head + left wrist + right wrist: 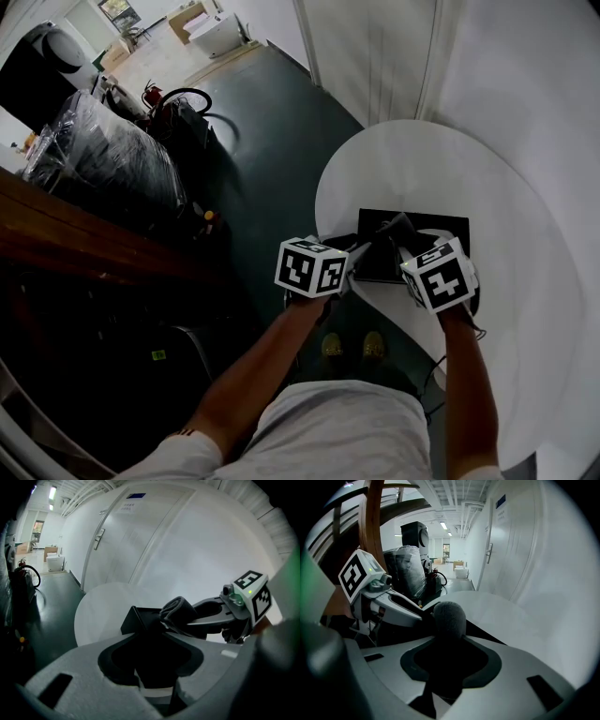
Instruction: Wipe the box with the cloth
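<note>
Grey cloth point(449, 616) meets black box point(431, 227) on round white table point(412, 159)
Box lies flat, long axis left-right; left gripper point(360, 253) clamps its near-left edge, right gripper point(401, 236) pinches the cloth.

Round white table point(394, 159) stands on a dark green floor point(272, 122), close to a white wall. White door point(140, 531) behind it, shut, with a metal lever handle point(99, 537) and a small blue sign point(136, 496) near its top. Brown wooden rail point(84, 239) runs along the left. Beyond it is a bulky bundle wrapped in clear plastic film point(112, 159), with a black round-fronted machine point(47, 61) behind. Red fire extinguisher point(152, 94) stands beside a black cable loop point(187, 97). Cardboard boxes point(187, 19) lie far down the corridor.
</note>
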A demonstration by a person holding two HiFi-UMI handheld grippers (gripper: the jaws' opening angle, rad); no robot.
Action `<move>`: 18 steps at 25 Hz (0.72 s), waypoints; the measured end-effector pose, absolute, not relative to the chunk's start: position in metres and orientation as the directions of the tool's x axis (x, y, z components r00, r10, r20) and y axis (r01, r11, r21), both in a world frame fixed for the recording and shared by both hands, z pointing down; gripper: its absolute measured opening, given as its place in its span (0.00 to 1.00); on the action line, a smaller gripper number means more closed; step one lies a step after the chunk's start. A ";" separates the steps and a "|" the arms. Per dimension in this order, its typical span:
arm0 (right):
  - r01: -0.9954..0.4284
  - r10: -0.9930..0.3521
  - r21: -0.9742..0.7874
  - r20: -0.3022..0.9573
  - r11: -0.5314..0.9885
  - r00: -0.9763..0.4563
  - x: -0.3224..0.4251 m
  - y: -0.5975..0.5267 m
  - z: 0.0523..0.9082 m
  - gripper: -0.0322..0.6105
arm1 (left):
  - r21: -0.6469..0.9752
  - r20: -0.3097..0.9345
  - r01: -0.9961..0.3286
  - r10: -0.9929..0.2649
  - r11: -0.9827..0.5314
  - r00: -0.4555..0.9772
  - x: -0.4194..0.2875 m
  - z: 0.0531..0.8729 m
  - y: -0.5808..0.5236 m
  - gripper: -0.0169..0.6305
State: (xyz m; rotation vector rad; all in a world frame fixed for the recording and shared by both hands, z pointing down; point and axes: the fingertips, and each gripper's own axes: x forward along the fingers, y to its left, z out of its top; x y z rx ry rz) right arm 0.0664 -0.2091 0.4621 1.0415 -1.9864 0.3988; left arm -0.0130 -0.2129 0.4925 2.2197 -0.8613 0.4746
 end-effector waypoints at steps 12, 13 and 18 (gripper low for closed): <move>-0.860 -0.570 0.133 0.796 0.493 -0.204 0.147 -0.203 0.456 0.22 | 0.476 0.544 -0.699 -0.446 -0.533 0.711 -0.013 0.493 -0.213 0.27; -0.859 -0.573 0.139 0.795 0.493 -0.200 0.148 -0.202 0.455 0.22 | 0.476 0.544 -0.699 -0.446 -0.533 0.711 -0.014 0.494 -0.213 0.27; -0.846 -0.589 0.195 0.792 0.495 -0.162 0.153 -0.200 0.451 0.22 | 0.477 0.544 -0.700 -0.447 -0.532 0.710 -0.013 0.494 -0.213 0.27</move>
